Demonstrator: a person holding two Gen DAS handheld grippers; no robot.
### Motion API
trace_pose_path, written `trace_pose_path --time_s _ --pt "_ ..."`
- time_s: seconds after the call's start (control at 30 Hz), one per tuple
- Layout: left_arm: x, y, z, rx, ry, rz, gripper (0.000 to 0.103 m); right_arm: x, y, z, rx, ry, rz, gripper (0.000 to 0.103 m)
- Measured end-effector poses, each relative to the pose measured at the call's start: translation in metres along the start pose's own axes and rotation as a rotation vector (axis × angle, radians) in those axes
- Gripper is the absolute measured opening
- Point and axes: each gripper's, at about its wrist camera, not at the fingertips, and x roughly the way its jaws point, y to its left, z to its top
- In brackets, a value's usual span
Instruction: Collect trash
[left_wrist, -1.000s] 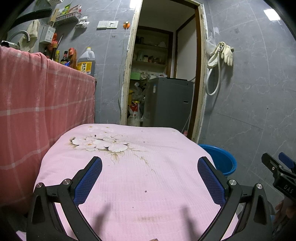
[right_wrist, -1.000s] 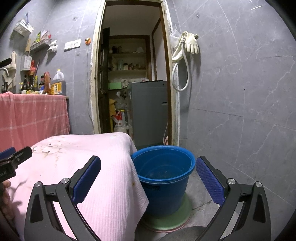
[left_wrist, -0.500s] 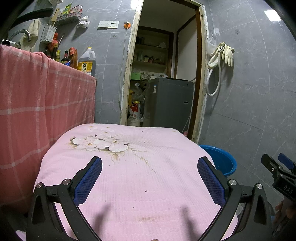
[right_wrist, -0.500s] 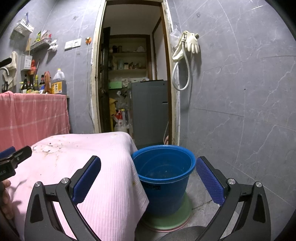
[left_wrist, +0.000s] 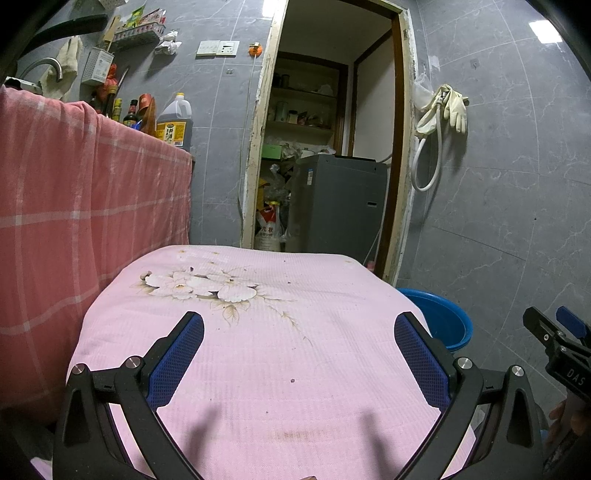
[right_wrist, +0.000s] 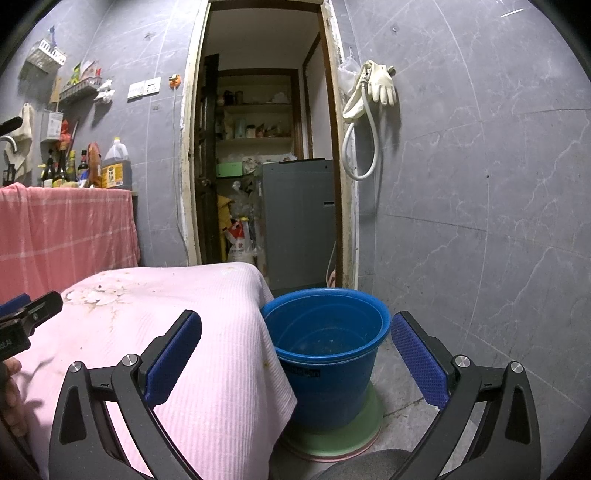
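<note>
Holding both tongs released and empty: our left tongs (left_wrist: 299, 350) hover over the pink-covered worktop (left_wrist: 258, 369), our right tongs (right_wrist: 295, 350) straddle its corner. Blue bucket (right_wrist: 325, 332) sits just ahead between the right fingers; tiny dark specks (left_wrist: 292, 380) lie between the left ones.

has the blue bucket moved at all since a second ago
No. In the right wrist view the blue bucket sits on the same green base, with its rim just as close to the pink cloth edge and the doorframe.
</note>
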Motion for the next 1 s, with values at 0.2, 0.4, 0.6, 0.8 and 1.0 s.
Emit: trace_pose_path --time_s 0.2,0.4,0.6,0.8,1.0 --pt "0.0001 0.0002 0.0 -0.002 0.001 0.001 0.101 -0.0001 0.0003 -0.0002 0.0 0.0 -0.001 0.103" --pt "0.0003 -0.0033 -0.0014 -0.009 0.003 0.005 0.101 -0.0004 -0.0004 0.0004 0.001 0.0 -0.001 0.103" --pt "0.0003 -0.0038 -0.0014 -0.009 0.003 0.006 0.101 0.0 -0.0015 0.0001 0.001 0.0 0.0 0.103" --pt "0.0003 -0.0037 -0.0014 -0.009 0.003 0.006 0.101 -0.0003 -0.0004 0.0004 0.001 0.001 0.0 0.103" --pt "0.0002 -0.0042 -0.0014 -0.009 0.003 0.006 0.101 -0.0002 -0.0005 -0.0002 0.002 0.0 0.0 0.103"
